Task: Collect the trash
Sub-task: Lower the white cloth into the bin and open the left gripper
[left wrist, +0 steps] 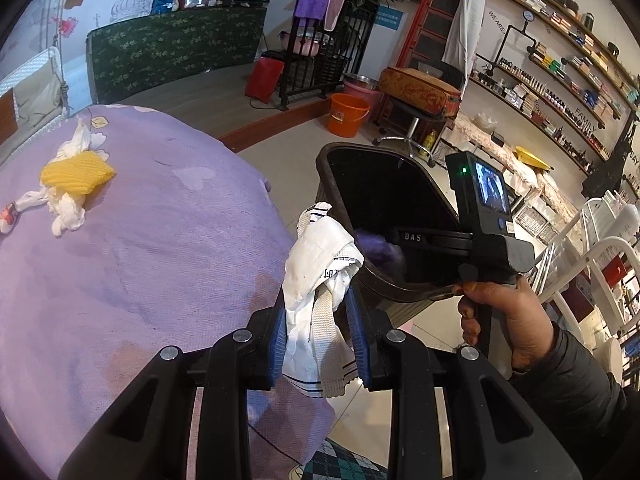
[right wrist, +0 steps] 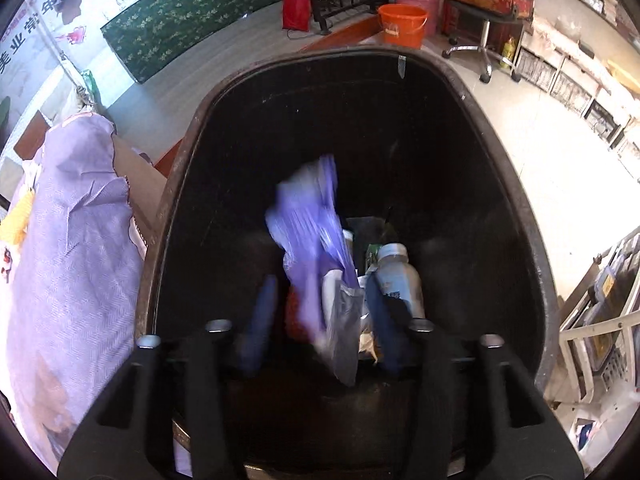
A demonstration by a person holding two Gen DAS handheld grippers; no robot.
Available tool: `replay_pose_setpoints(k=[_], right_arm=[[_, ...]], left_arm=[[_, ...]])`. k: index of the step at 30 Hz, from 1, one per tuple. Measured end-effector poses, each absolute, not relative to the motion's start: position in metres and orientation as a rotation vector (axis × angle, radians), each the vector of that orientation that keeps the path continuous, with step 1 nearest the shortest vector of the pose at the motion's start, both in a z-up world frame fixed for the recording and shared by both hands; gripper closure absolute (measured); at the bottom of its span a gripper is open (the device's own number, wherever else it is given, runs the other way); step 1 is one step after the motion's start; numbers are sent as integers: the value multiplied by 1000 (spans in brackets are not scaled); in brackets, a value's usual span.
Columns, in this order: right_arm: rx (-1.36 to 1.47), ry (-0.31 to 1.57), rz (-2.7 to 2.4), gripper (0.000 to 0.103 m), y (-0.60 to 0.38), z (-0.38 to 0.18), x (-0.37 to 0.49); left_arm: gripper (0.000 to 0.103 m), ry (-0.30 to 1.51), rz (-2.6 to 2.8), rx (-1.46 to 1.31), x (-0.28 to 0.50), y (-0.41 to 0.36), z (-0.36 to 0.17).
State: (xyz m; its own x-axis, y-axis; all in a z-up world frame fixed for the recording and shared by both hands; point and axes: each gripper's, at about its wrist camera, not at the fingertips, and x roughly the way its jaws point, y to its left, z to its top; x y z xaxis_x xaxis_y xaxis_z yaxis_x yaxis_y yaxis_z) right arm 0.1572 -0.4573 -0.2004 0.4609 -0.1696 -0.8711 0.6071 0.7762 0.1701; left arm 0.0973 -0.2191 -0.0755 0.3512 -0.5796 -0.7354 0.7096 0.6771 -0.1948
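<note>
Left tongs [left wrist: 320, 340] clamped on white wrapper [left wrist: 320, 276], beside bin [left wrist: 340, 160].

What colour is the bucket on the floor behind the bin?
Orange. The bucket shows best in the left wrist view.

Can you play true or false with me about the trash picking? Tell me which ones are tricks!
1. The left gripper is squeezing a crumpled white wrapper with dark stripes. True.
2. The big dark plastic trash bin has nothing in it. False: a small grey-capped bottle and other scraps lie at the bottom.
3. A floppy purple plastic bag is over the bin, between the right gripper's spread fingers. True.
4. The yellow knitted cloth is already in the bin. False: it lies on the lilac bedcover with white crumpled tissues.
5. The orange bucket sits on the bed. False: it stands on the floor.
</note>
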Motion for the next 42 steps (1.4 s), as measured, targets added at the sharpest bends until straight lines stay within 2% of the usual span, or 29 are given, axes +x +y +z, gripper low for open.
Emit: replay_pose_setpoints(k=[8, 20, 23, 27, 42], right_arm=[[462, 903, -537, 32, -454, -173, 140], [420, 757, -587, 30, -456, -122, 109], [403, 718, -610, 24, -458, -110, 102], [410, 682, -630, 23, -463, -100, 91], [444, 622, -715, 21, -489, -91, 62]], left_arm=[[76, 885, -879, 201, 103, -245, -76], [76, 931, -936, 243, 116, -296, -88], [76, 936, -944, 262, 118, -307, -92], [76, 957, -963, 290, 120, -327, -99], [75, 1016, -993, 413, 132, -393, -122]])
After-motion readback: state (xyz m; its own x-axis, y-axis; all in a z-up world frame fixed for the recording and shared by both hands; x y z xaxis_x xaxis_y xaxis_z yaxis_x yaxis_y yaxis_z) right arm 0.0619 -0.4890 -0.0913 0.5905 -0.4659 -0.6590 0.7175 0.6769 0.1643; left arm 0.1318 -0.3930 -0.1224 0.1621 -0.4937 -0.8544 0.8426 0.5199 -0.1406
